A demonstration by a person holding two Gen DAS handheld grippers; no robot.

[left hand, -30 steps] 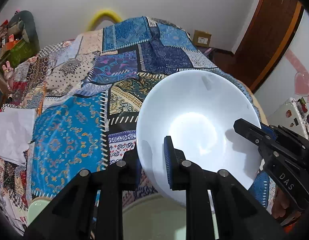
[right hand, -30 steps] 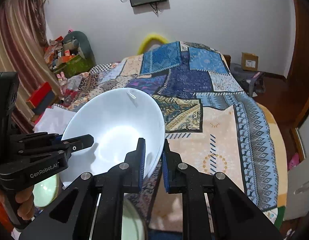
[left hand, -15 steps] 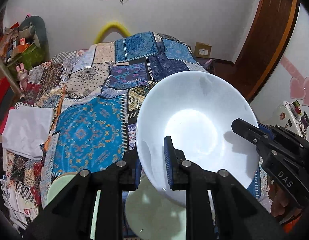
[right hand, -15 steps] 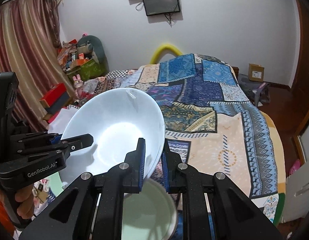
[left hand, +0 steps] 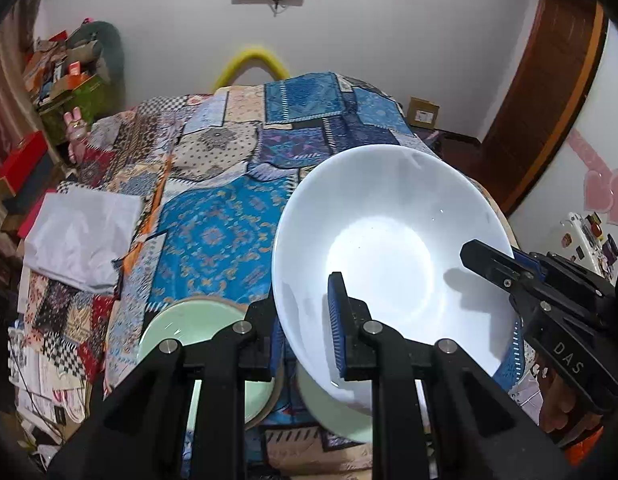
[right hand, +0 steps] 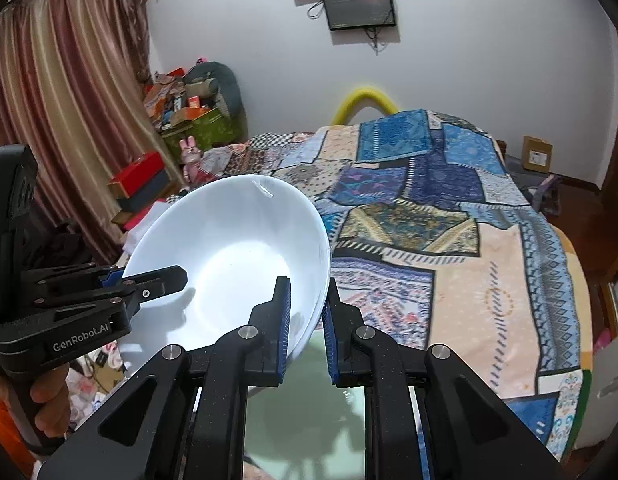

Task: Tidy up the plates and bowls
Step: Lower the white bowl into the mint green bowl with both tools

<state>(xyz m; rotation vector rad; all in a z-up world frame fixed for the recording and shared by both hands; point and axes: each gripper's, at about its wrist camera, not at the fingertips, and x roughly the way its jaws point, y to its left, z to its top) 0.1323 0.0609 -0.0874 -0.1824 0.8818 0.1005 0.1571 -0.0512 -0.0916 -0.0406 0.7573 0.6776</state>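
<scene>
A large, glossy white ceramic bowl (left hand: 383,256) hangs tilted above the patchwork-quilted bed (left hand: 229,216), its rim clenched by both the left tool (left hand: 303,338) and right tool (right hand: 307,330), half hiding pale green dishes (left hand: 205,328) beneath.

A bed (left hand: 213,236) covered by a patchwork quilt (right hand: 449,248) carries the things. The landmark is a pale green plate (left hand: 177,328) lying on the quilt at the bed's near edge. Just right of it sits a second green dish (left hand: 329,408). Up and left of the plate, a folded white cloth (left hand: 81,240) lies on the quilt near the bed's left edge.
</scene>
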